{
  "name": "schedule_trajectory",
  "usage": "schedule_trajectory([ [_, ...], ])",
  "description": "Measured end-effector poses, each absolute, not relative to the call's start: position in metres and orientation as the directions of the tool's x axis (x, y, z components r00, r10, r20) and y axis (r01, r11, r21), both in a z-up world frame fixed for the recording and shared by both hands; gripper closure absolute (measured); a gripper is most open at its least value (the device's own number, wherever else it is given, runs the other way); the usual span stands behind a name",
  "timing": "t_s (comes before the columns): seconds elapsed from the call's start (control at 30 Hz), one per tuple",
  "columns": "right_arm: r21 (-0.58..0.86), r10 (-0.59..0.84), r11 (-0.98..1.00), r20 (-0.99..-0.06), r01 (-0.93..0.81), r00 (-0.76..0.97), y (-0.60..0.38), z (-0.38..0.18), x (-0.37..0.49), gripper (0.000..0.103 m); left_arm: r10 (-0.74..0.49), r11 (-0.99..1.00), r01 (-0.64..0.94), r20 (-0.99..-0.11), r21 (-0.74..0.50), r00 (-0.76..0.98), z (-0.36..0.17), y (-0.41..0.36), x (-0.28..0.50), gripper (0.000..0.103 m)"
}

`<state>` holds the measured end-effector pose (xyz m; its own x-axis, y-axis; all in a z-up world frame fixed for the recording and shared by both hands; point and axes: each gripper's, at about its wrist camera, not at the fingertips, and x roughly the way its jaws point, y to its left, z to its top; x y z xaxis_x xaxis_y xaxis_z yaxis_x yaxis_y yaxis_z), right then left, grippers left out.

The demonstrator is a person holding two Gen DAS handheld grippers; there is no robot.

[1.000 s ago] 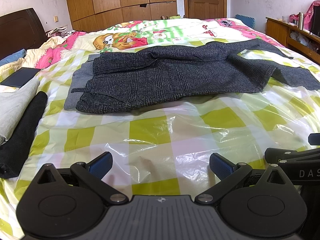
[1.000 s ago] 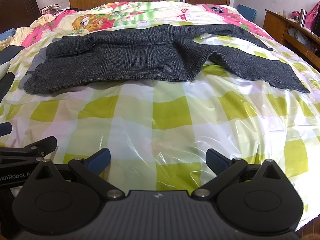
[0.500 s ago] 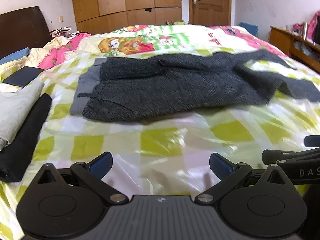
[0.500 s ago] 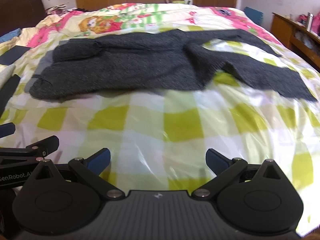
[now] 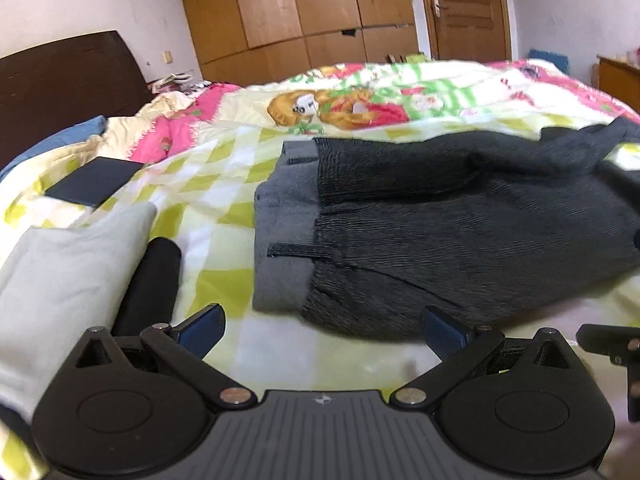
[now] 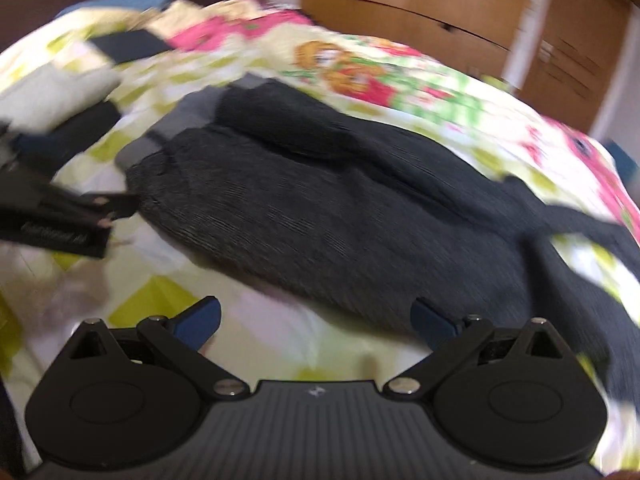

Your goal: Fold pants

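Dark grey pants (image 5: 460, 232) lie spread on the bed, with the lighter grey waistband (image 5: 284, 240) at the left end and the legs running off to the right. My left gripper (image 5: 324, 332) is open and empty, just short of the waistband's near corner. In the right wrist view the pants (image 6: 340, 208) fill the middle, blurred by motion. My right gripper (image 6: 316, 320) is open and empty, close to the pants' near edge. The left gripper's body (image 6: 60, 216) shows at the left of that view.
The bed carries a yellow-green checked plastic sheet (image 5: 208, 280). A folded light grey garment (image 5: 68, 272) and a rolled black one (image 5: 152, 280) lie left of the pants. A dark flat item (image 5: 92, 184) lies further back. A headboard, wardrobes and a door stand behind.
Both grippers have moved forward and to the left, close to the waistband end of the pants. The right gripper view has tilted. Both jaws stay open.
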<state>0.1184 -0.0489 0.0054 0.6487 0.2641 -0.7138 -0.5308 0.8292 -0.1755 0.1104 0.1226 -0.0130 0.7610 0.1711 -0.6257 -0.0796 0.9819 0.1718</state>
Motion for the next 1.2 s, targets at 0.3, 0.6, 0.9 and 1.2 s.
schedule_trajectory([
  [0.3,-0.181,0.368,0.690,-0.746,-0.701,0.555,-0.008,-0.014,0.155,0.011,0.034,0.991,0.065,-0.684,0.119,0.729,-0.036,0.150,0.153,0.000],
  [0.6,-0.108,0.400,0.631,-0.803,-0.768,0.442,0.005,-0.016,0.166,0.035,-0.026,0.989,0.124,-0.726,0.082,0.687,-0.032,0.161,0.155,0.024],
  [0.9,-0.146,0.398,0.570,-0.812,-0.809,0.427,0.027,-0.011,0.146,0.056,-0.019,0.986,0.137,-0.759,0.093,0.651,-0.024,0.178,0.138,0.040],
  [1.2,-0.012,0.423,0.560,-0.856,-0.829,0.298,0.036,-0.005,0.133,0.072,-0.005,0.982,0.149,-0.783,0.112,0.622,-0.016,0.184,0.113,0.041],
])
